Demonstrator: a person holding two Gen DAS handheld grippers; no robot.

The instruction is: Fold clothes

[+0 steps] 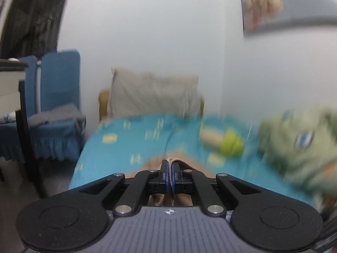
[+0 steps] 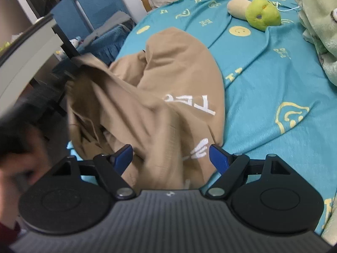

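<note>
Garment first: we see a tan sweatshirt [image 2: 168,80] bunched on the teal bedspread [image 2: 273,73]. Left tongs [image 1: 169,169] clamp its edge (pads nearly touching). Right tongs [image 2: 170,156] gape wide w/ cloth between, not gripped.

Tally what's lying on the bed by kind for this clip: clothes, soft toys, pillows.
Clothes: 1, the tan garment, bunched, one edge pinched in the left gripper; the right gripper is open around it.
Soft toys: 2, the green-headed toy and the pale green plush.
Pillows: 1, the grey pillow.
Total: 4
</note>
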